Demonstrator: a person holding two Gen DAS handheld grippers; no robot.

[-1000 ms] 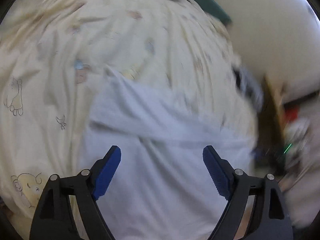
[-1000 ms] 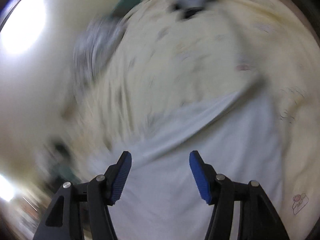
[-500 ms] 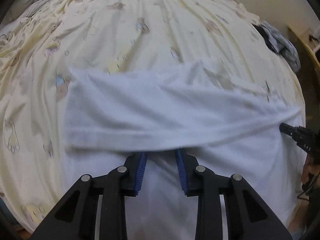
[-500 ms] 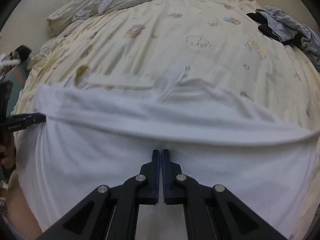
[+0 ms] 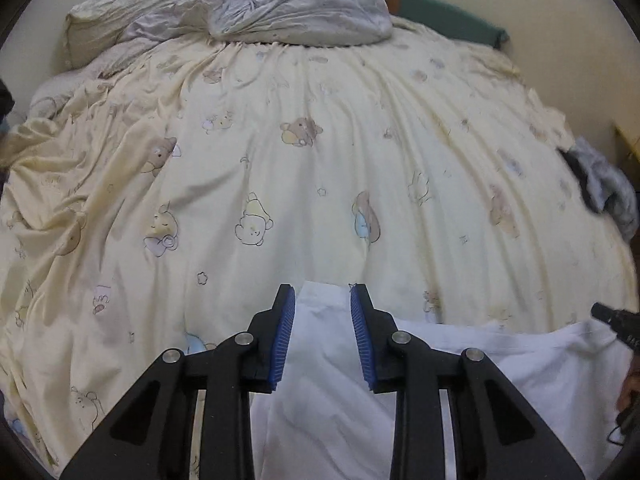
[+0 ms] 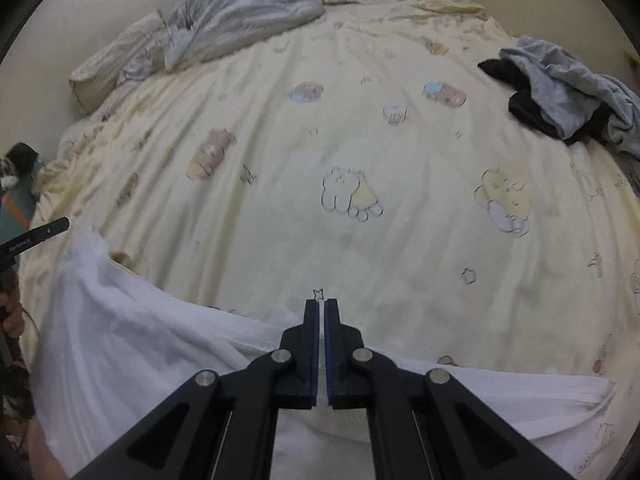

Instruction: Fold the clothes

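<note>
Both tools have closed since earlier, left tool (image 5: 322, 304) and right tool (image 6: 321, 308) pinching the white garment (image 6: 132, 344)

Both wrist cameras look steeply down and forward over the bed's near edge, close above the white garment (image 5: 328, 420). They share the cartoon bedsheet (image 6: 400, 152), grey duvet (image 5: 296, 4) and pillow (image 6: 108, 68).

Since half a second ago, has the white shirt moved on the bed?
Yes. The white shirt has been pulled toward the camera, uncovering more of the bear-print sheet.
</note>
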